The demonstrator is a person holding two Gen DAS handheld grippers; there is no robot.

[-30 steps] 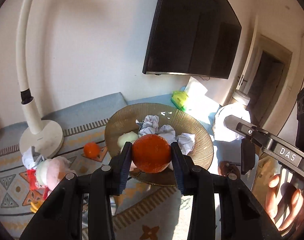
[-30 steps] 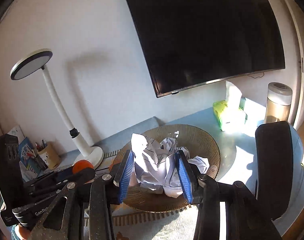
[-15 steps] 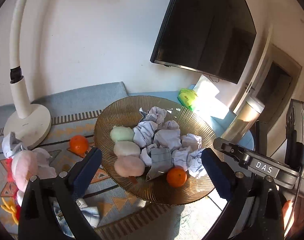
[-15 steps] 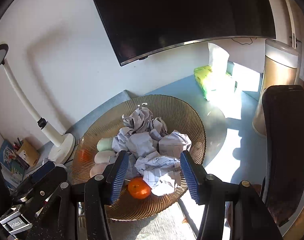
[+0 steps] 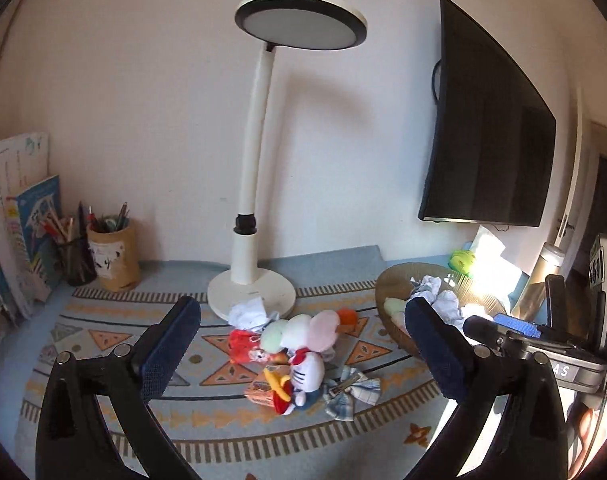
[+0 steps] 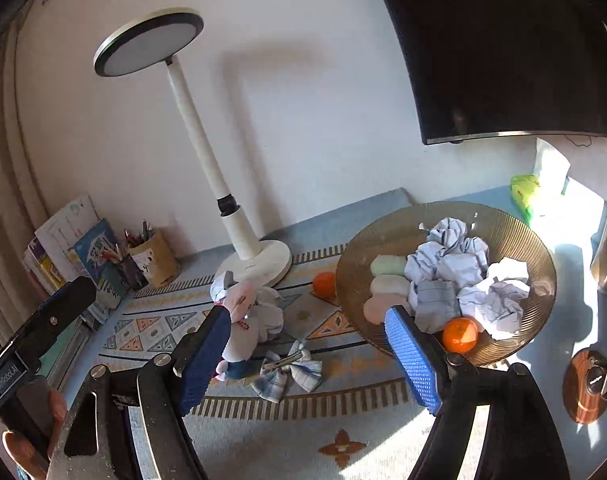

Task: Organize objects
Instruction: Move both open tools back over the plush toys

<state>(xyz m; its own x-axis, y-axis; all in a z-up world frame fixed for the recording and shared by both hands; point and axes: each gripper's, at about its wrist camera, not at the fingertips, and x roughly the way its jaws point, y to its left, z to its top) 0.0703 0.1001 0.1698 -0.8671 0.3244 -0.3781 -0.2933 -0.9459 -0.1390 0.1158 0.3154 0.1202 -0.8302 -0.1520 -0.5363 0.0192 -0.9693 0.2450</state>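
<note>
Both grippers, left (image 5: 299,344) and right (image 6: 303,354), gape wide and empty above the mat, lined up on the toy pile (image 5: 293,344), while one orange (image 6: 459,335) sits in the bowl (image 6: 515,232).

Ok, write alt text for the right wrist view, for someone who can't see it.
The open right gripper with blue padded fingers hovers empty over a patterned mat, beside a ribbed amber glass bowl holding crumpled paper balls, pastel oval soaps and an orange. Behind stand a white desk lamp and a stuffed toy.
</note>
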